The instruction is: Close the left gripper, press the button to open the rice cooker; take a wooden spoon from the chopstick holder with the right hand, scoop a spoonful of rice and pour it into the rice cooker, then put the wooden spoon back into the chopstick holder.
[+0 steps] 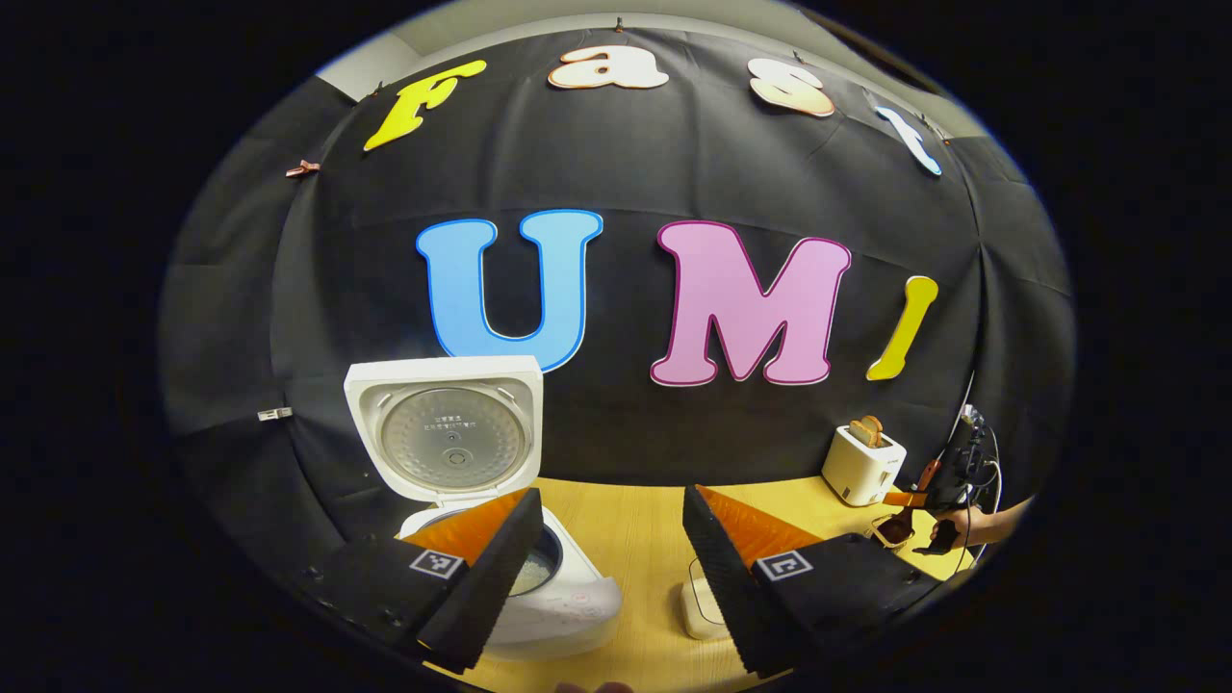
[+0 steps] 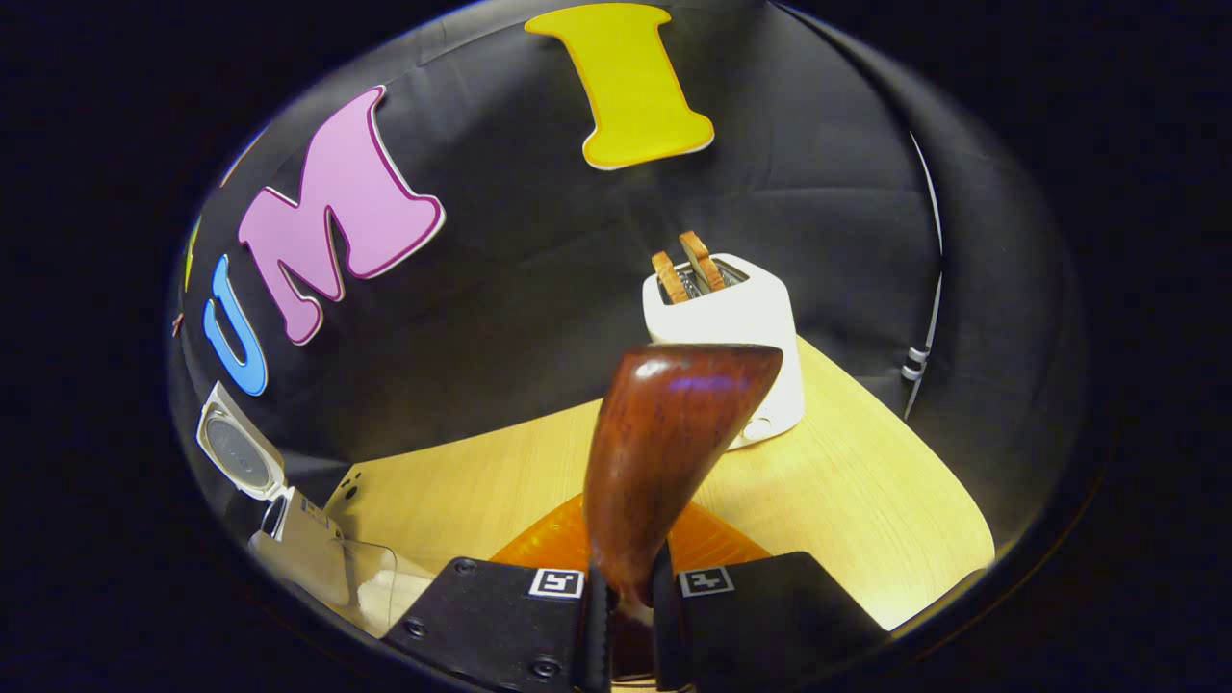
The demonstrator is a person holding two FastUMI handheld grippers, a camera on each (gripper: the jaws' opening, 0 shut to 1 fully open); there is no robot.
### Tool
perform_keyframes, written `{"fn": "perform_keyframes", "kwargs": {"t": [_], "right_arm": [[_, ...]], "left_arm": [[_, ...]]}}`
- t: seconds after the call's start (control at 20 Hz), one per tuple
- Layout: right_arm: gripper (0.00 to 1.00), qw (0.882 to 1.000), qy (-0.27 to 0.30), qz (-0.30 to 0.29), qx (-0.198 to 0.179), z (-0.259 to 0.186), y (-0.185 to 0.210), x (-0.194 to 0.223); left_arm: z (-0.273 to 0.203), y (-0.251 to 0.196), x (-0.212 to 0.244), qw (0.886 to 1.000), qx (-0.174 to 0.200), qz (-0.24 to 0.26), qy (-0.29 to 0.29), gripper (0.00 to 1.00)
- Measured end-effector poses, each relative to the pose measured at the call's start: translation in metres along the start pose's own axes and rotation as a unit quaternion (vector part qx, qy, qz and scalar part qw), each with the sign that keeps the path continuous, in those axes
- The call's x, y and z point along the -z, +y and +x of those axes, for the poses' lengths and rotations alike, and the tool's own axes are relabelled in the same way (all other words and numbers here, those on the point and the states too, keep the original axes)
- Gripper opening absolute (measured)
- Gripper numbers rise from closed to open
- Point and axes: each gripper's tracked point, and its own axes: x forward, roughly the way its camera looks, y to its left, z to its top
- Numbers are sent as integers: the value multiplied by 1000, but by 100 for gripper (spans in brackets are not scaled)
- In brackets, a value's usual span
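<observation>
The white rice cooker (image 1: pixel 568 602) stands at the left of the wooden table with its lid (image 1: pixel 448 433) swung up and open, and pale rice shows in the pot. My left gripper (image 1: pixel 611 500) hovers open just in front of it, with nothing between its fingers. My right gripper (image 2: pixel 628 577) is shut on the dark brown wooden spoon (image 2: pixel 674 443), whose broad end points up and away. Far off to the right, the left gripper view also catches the right gripper (image 1: pixel 914 525) and the hand (image 1: pixel 982 525) holding it. The cooker (image 2: pixel 298 539) sits at the far left of the right gripper view.
A white toaster (image 1: pixel 861 464) with two slices of bread stands at the back right, just behind the spoon (image 2: pixel 731 327). A small white container (image 1: pixel 703 606) rests on the table (image 1: pixel 635 529) beside the cooker. A clear container with pale contents (image 2: pixel 385 587) sits next to the cooker.
</observation>
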Motion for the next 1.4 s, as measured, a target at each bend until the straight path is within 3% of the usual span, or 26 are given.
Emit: {"fn": "perform_keyframes", "kwargs": {"t": [0.1,0.15,0.2,0.35,0.45,0.5,0.7,0.85,1.4], "right_arm": [[22,1000,5,2,-3,1,-3,4],[7,1000,4,7,-3,0,-5,1],[27,1000,2,9,3,1,-10,-1],[47,1000,2,24,14,-4,-19,-3],[77,999,-2,41,16,-16,-21,-5],[80,999,-7,51,20,-23,-24,-7],[82,995,-39,83,30,-64,-28,-20],[82,995,-61,75,27,-101,-22,-31],[87,993,-113,1,-26,-206,73,-58]], "left_arm": [[-4,0,0,1000,-2,2,0,95],[-7,1,-1,1000,-3,3,0,95],[-9,1,-2,1000,-4,4,-1,95],[-13,1,-3,1000,-4,3,-3,95],[-15,1,-5,1000,-1,2,-7,95],[-15,1,-7,1000,2,2,-9,95],[-13,1,-14,1000,13,-6,-21,95],[-7,3,-21,999,22,-11,-32,95],[33,51,-68,997,9,-16,-73,95]]}}
